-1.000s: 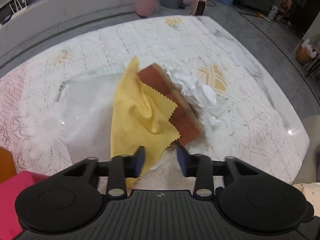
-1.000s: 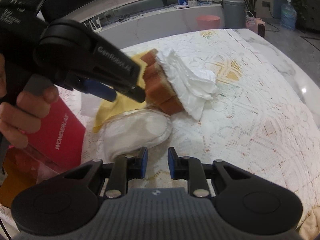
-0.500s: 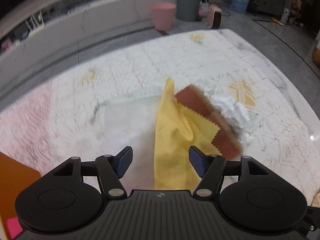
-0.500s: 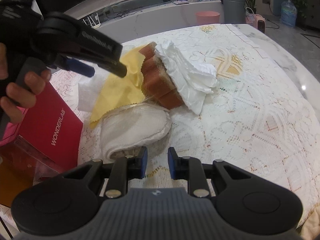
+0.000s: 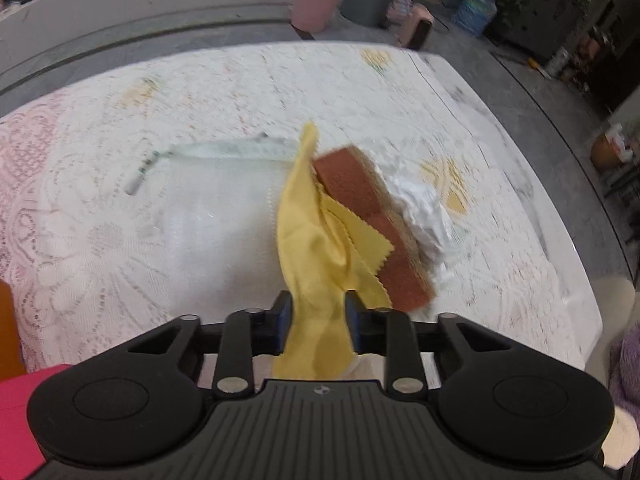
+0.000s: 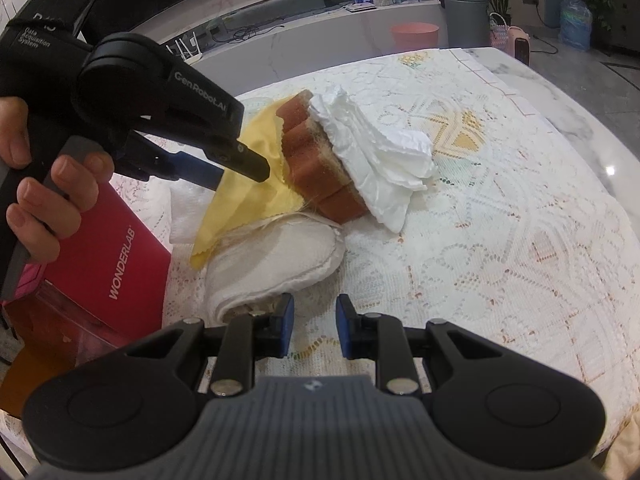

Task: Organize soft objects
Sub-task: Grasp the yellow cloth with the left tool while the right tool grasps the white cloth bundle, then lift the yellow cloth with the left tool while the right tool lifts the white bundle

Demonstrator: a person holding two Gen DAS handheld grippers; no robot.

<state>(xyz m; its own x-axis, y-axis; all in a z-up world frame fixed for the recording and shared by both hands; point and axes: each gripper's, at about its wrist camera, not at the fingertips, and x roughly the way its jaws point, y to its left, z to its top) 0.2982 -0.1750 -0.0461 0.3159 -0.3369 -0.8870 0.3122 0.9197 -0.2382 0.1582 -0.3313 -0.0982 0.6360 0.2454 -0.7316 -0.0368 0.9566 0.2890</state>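
A yellow cloth [image 5: 316, 240] leans against a brown sponge [image 5: 360, 204], with crumpled white tissue [image 5: 424, 212] behind it, all on the lace tablecloth. My left gripper [image 5: 318, 316] has its jaws closing on the near end of the yellow cloth, and the fabric fills the gap between the pads. The right wrist view shows the same gripper [image 6: 240, 168] coming down from the left onto the yellow cloth [image 6: 244, 196], beside the sponge [image 6: 316, 160] and tissue [image 6: 376, 152]. My right gripper [image 6: 314, 324] hovers low with a narrow gap, holding nothing, next to a folded white cloth [image 6: 280, 256].
A clear zip bag [image 5: 200, 200] lies flat to the left of the pile. A red box [image 6: 116, 264] stands at the table's left edge under the person's hand [image 6: 52, 200]. The table edge [image 6: 592, 120] curves away on the right. A pink bin [image 5: 318, 4] stands on the floor beyond.
My left gripper opened wide, shifted a little over the yellow cloth, then closed its jaws on the cloth's near end. The right gripper stayed still.
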